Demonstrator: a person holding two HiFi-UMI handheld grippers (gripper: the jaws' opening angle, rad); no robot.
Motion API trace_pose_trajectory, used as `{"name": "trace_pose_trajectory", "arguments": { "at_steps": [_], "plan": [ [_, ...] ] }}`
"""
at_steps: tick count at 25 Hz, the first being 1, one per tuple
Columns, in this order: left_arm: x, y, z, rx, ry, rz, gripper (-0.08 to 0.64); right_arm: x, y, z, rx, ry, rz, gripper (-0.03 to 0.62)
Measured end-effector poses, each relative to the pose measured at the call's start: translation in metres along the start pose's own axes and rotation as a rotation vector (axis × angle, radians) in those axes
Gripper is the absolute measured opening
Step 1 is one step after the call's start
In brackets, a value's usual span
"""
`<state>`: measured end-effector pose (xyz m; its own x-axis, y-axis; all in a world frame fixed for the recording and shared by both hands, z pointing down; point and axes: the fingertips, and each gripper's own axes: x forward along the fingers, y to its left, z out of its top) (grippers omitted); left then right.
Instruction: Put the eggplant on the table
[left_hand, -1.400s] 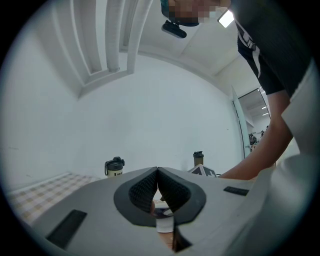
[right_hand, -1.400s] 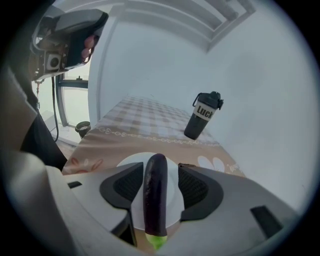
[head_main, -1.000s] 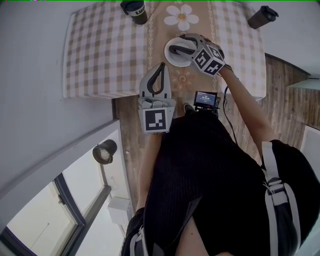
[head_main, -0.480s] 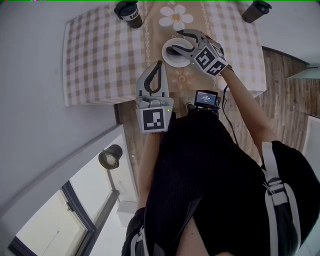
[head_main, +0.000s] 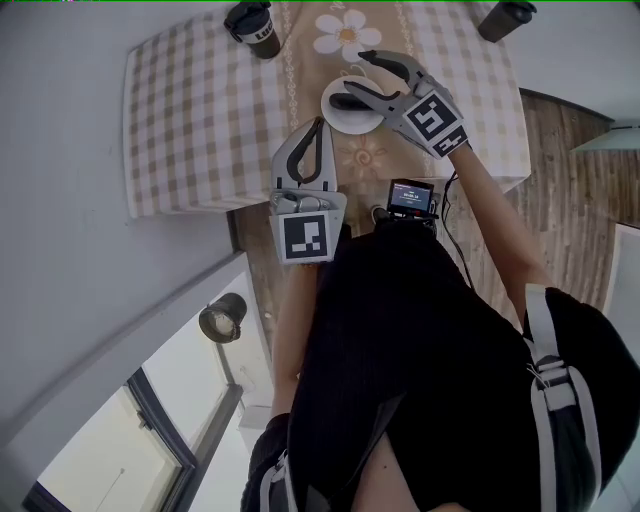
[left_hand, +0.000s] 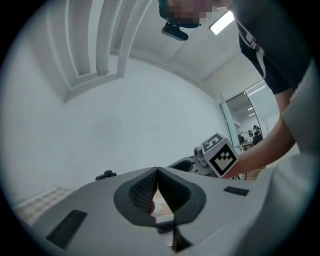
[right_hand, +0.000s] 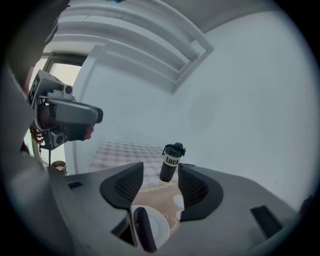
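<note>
My right tool (head_main: 356, 72) drawing back from the eggplant (head_main: 351, 102) on the plate (head_main: 338, 121), jaws spreading wider apart.

One table (head_main: 190, 110), one white plate (head_main: 345, 121), one eggplant (head_main: 352, 101), two dark flasks (head_main: 252, 25), one small lit screen (head_main: 411, 197), one round lamp (head_main: 222, 316), and two grippers: the left gripper (head_main: 320, 128) and the right gripper (head_main: 353, 72)

A smooth, glossy dark eggplant (right_hand: 142, 230) lies on a shiny white plate (head_main: 340, 120) over a woven checked tablecloth (head_main: 190, 110), above a plank wood floor (head_main: 570, 190), framed by the right gripper (head_main: 357, 70)'s matt grey plastic jaws and ribbed black pads (right_hand: 127, 187).
</note>
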<state>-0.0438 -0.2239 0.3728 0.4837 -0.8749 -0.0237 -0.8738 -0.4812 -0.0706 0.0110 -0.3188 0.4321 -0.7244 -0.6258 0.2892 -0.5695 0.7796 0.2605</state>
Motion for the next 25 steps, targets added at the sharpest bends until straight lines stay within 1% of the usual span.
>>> {"name": "trace_pose_trajectory", "arguments": {
  "at_steps": [7,10,11,12,14,17,22,24,25],
  "plan": [
    [0.007,0.006,0.008,-0.005,-0.017,0.002,-0.011,-0.019,0.001,0.024,0.016,-0.074,-0.028,0.213],
    [0.010,0.007,0.009,-0.005,-0.018,0.003,-0.011,-0.027,0.002,0.030,0.004,-0.095,-0.044,0.213],
    [0.011,0.008,0.009,-0.006,-0.017,0.004,-0.011,-0.030,0.001,0.033,-0.002,-0.112,-0.056,0.201],
    [0.012,0.008,0.009,-0.006,-0.019,0.005,-0.011,-0.034,0.000,0.037,-0.008,-0.138,-0.069,0.174],
    [0.014,0.008,0.011,-0.007,-0.025,0.004,-0.011,-0.042,-0.002,0.044,-0.012,-0.192,-0.085,0.169],
    [0.017,0.008,0.013,-0.011,-0.035,0.004,-0.011,-0.051,-0.002,0.052,-0.017,-0.238,-0.101,0.169],
    [0.021,0.009,0.019,-0.012,-0.053,0.009,-0.011,-0.064,-0.005,0.058,0.000,-0.263,-0.132,0.167],
    [0.024,0.009,0.022,-0.010,-0.063,0.006,-0.011,-0.069,-0.006,0.061,0.003,-0.276,-0.151,0.135],
    [0.025,0.009,0.023,-0.010,-0.066,0.003,-0.011,-0.072,-0.007,0.062,0.006,-0.283,-0.158,0.135]
  ]
}}
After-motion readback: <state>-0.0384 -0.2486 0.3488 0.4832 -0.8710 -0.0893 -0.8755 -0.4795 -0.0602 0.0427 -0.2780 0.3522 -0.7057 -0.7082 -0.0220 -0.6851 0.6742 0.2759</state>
